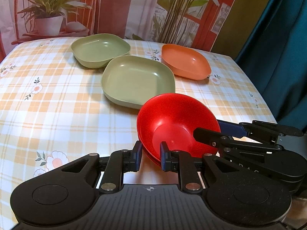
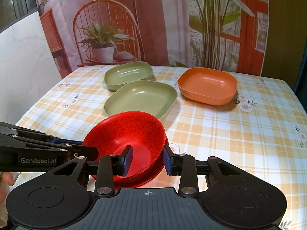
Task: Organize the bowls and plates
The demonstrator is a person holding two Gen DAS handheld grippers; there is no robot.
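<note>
Red round bowls (image 1: pixel 178 122) sit nested near the table's front edge, also in the right wrist view (image 2: pixel 130 132). My left gripper (image 1: pixel 151 155) straddles their near-left rim, jaws a little apart, one finger inside and one outside. My right gripper (image 2: pixel 147 159) straddles their right rim the same way. I cannot tell if either presses the rim. A green square plate (image 1: pixel 138 80) lies just behind the red bowls. A green bowl (image 1: pixel 100 50) and an orange bowl (image 1: pixel 185 61) stand further back.
The table has a checked orange floral cloth (image 1: pixel 48 99). Its right edge (image 1: pixel 255 84) drops off beside a dark teal curtain. A printed backdrop with a chair and plants hangs behind the table's far edge (image 2: pixel 172 66).
</note>
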